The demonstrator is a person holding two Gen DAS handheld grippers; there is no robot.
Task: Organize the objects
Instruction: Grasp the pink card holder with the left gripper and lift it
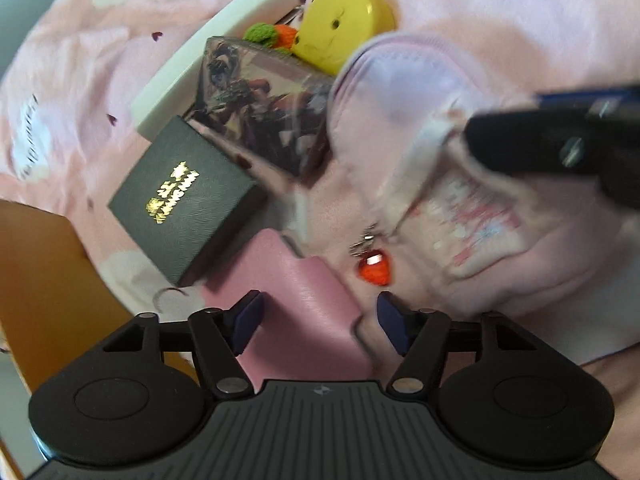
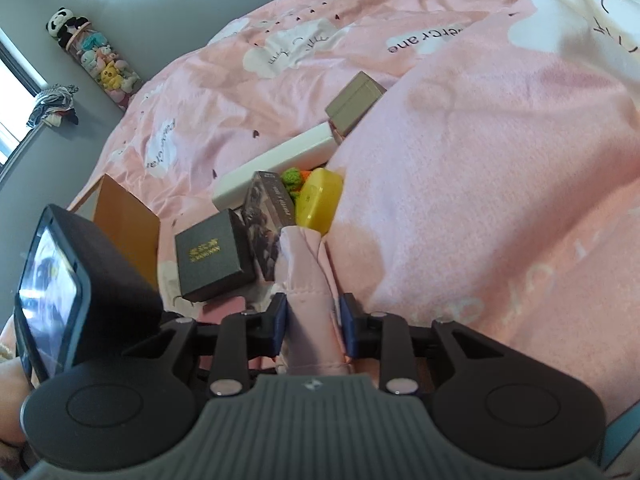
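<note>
While the pink fabric pouch (image 2: 310,300) is pinched between the closed blue pads of the right gripper (image 2: 313,322), its soft, stitched body is seen rising ahead of the fingers, with a zipper edge and a printed patch visible in the left wrist view (image 1: 404,128). A small red strawberry charm (image 1: 374,270) hangs from the pouch just ahead of the left gripper (image 1: 320,320), whose jaws stand apart with nothing between them but a flat pink case (image 1: 296,308) lying underneath. Ahead and to the left of the left gripper a black box with gold lettering (image 1: 180,196) is set, touching a glossy illustrated box (image 1: 260,112) beyond it; farther ahead a long white box (image 1: 208,60), a green and orange knitted toy (image 1: 272,36) and a round yellow container (image 1: 340,24) are crowded together. A tan box (image 2: 354,104) is seen beyond them in the right wrist view, and an orange paper bag (image 2: 128,224) stands to the left of the black box. Room for movement is tight among these items; wide bare stretches of the pink bedspread (image 2: 500,200) are found to the right of the right gripper and beyond the cluster. Blur softens much of the left wrist view.
</note>
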